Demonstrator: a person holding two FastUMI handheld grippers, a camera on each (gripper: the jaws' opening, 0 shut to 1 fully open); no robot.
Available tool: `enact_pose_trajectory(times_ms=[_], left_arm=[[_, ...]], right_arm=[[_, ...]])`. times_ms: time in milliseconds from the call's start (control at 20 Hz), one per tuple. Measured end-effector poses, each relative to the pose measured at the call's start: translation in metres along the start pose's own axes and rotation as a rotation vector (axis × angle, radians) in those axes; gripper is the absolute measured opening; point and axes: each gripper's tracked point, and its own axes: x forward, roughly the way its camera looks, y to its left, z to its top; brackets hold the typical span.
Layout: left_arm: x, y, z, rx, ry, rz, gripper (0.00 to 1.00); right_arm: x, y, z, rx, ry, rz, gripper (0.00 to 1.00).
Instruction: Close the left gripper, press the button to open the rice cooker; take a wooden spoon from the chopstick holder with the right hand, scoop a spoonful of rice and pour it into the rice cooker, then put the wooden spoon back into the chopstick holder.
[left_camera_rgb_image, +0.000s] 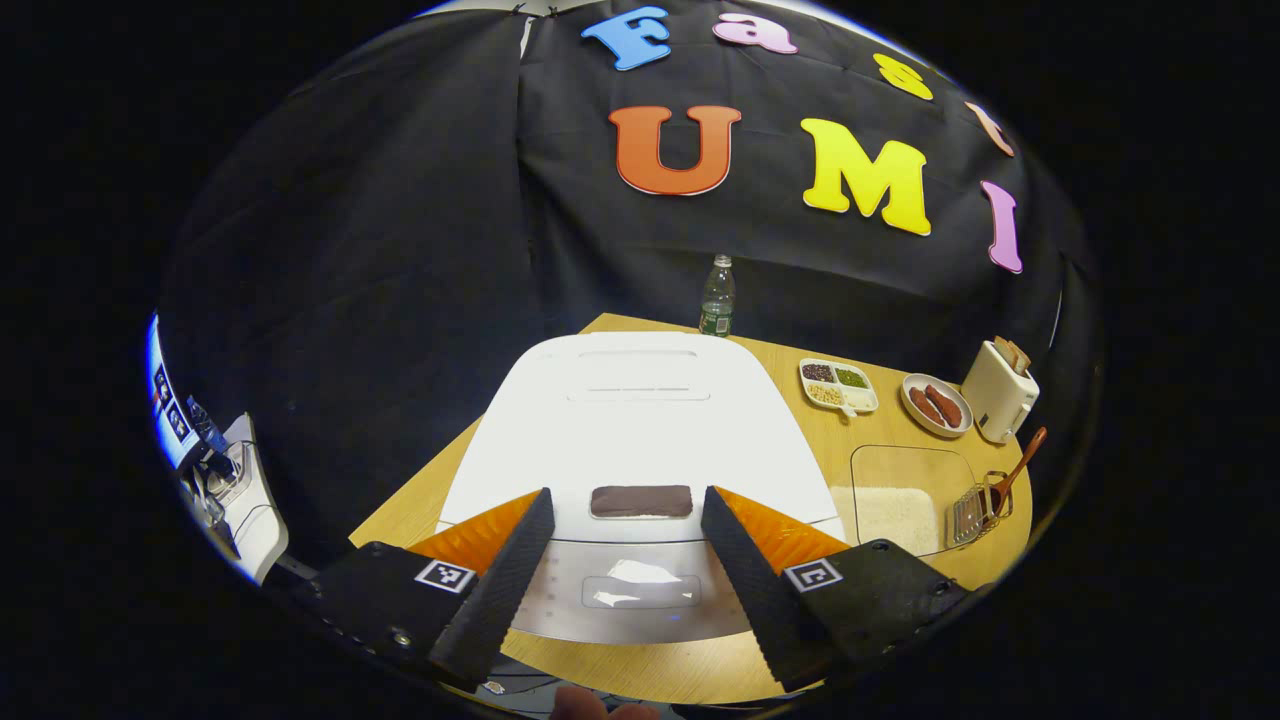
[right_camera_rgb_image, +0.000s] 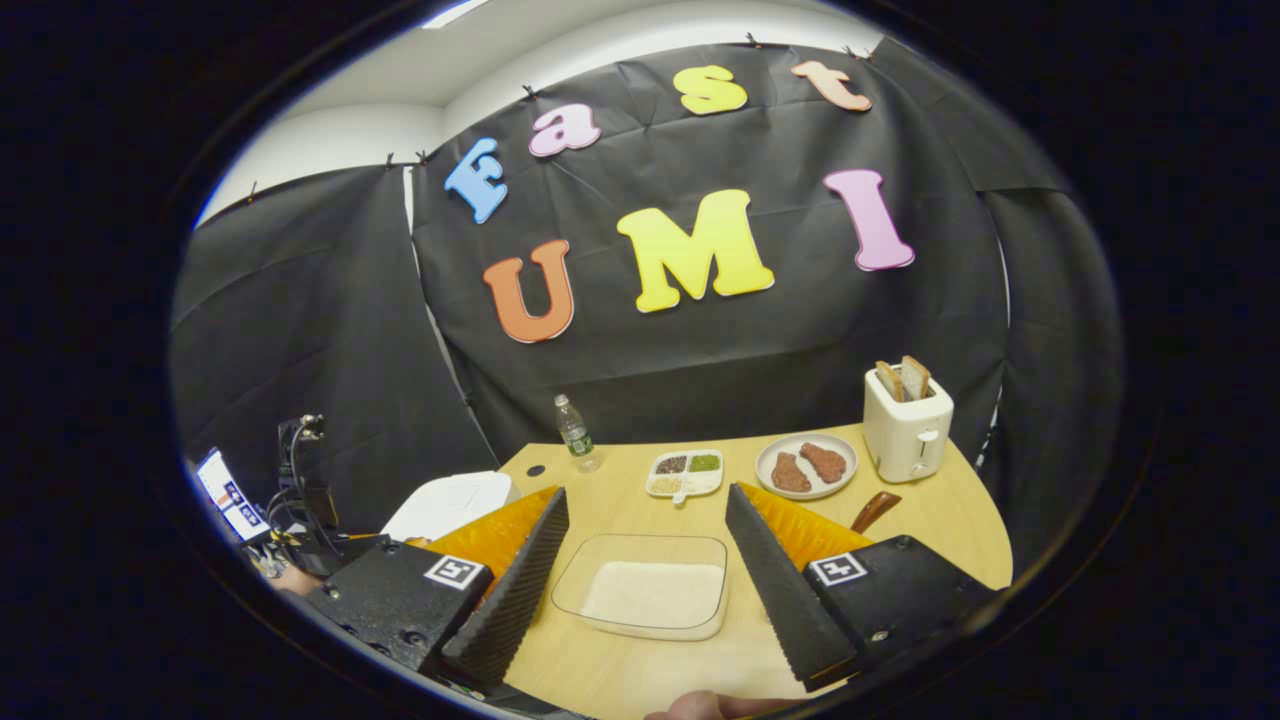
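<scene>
Since the wooden spoon (left_camera_rgb_image: 1018, 468) is light and stiff, I'd pinch its handle sticking up from the wire chopstick holder (left_camera_rgb_image: 975, 512) at the worktop's (left_camera_rgb_image: 690, 665) right edge, beside the rice tray (left_camera_rgb_image: 905, 495). Left gripper (left_camera_rgb_image: 622, 550) hangs spread over the rice cooker's (left_camera_rgb_image: 640, 420) button (left_camera_rgb_image: 641, 501); right gripper (right_camera_rgb_image: 645, 560) is spread too. Booth's tight, worktop smooth wood.

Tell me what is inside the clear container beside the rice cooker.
The clear container holds a shallow layer of white rice, covering part of its floor. Nothing else shows inside it.
</scene>
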Motion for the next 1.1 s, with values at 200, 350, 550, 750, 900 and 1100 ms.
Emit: enact_pose_trajectory(times_ms=[200, 350, 550, 750, 900, 1100], left_arm=[[-0.025, -0.01, 0.041, -0.005, -0.118, -0.042, 0.96], [-0.07, -0.019, 0.07, -0.018, -0.227, -0.117, 0.96], [-0.151, -0.022, 0.092, -0.035, -0.335, -0.233, 0.96], [-0.229, -0.021, 0.092, -0.031, -0.42, -0.332, 0.93], [-0.276, -0.017, 0.091, -0.029, -0.469, -0.381, 0.93], [-0.32, -0.014, 0.091, -0.031, -0.523, -0.414, 0.94]], right_arm=[[-0.02, 0.005, 0.013, -0.047, -0.05, -0.045, 1.0], [-0.047, 0.025, 0.027, -0.092, -0.11, -0.077, 1.0], [-0.094, 0.061, 0.04, -0.148, -0.202, -0.139, 1.0], [-0.154, 0.102, 0.031, -0.156, -0.254, -0.183, 0.99], [-0.195, 0.123, 0.019, -0.185, -0.27, -0.211, 1.0], [-0.233, 0.142, 0.016, -0.233, -0.294, -0.23, 1.0]])
